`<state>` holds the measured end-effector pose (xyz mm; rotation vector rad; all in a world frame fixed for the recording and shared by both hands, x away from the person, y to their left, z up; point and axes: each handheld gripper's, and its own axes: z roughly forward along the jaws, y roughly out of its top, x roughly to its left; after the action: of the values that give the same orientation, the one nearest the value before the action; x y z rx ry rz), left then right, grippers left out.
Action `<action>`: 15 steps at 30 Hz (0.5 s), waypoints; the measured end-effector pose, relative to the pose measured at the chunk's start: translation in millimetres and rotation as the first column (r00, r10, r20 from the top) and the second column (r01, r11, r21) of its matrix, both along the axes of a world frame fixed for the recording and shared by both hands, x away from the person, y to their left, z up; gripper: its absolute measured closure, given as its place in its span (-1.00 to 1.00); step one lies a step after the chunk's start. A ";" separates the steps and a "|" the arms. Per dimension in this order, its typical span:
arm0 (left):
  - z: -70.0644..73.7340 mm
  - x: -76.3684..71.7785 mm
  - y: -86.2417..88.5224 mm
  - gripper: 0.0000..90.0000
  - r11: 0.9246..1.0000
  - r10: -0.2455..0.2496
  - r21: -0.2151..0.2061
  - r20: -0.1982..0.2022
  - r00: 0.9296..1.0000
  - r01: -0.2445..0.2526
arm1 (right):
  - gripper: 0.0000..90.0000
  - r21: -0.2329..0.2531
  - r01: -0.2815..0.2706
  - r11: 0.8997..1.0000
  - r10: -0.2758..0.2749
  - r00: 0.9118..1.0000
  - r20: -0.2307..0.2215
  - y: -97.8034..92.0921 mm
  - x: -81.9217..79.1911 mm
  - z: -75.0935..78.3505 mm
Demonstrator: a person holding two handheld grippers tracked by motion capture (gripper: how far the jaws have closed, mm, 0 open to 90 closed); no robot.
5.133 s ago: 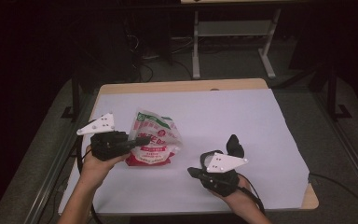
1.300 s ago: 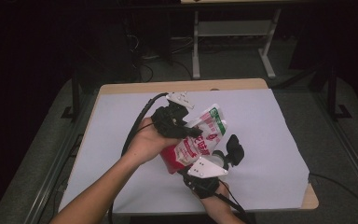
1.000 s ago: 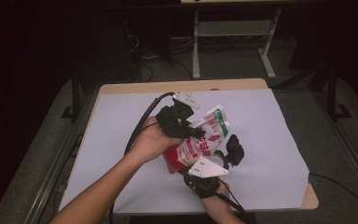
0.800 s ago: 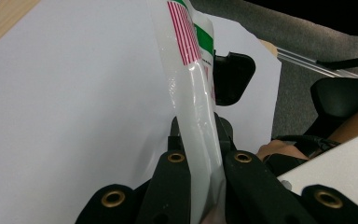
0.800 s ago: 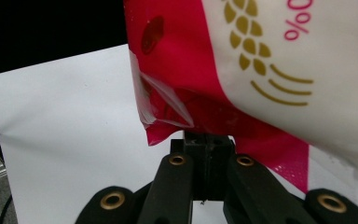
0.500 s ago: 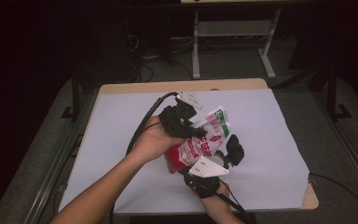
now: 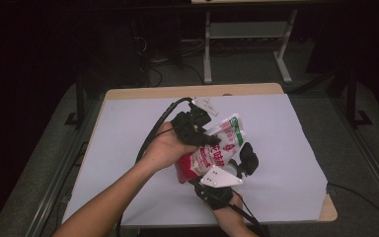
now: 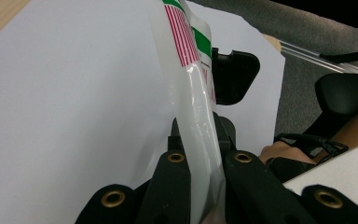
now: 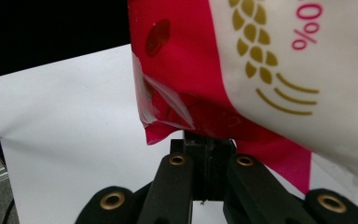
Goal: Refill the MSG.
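I see a red and white plastic bag (image 7: 212,153) held up above the middle of the white surface (image 7: 128,138), between my two tools. My left hand-held gripper (image 7: 197,129) comes in from the left and pinches the bag's clear upper edge; in the left gripper view (image 8: 200,154) the film runs straight between the two jaws, which are pressed onto it. My right hand-held gripper (image 7: 234,165) sits nearer me, at the bag's lower right. In the right gripper view (image 9: 207,154) its jaws are drawn together under the bag's red bottom corner (image 9: 158,126). They seem to grip that edge, though the contact itself is hidden.
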<state>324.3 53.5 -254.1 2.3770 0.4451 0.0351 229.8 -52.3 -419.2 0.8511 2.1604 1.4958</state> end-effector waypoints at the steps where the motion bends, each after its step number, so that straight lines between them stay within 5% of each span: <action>1: 0.2 0.0 -0.7 1.00 1.000 -0.001 0.003 0.001 1.000 0.001 | 1.00 0.001 0.001 1.000 -0.001 1.000 -0.001 -0.1 0.0 0.1; 15: -0.1 2.5 -7.2 1.00 0.999 -0.005 0.034 -0.013 1.000 0.005 | 1.00 0.004 -0.003 1.000 0.003 1.000 0.010 -0.2 0.0 0.4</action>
<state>326.8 46.3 -254.1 2.4130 0.4480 0.0252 229.7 -52.4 -418.8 0.8400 2.1527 1.5036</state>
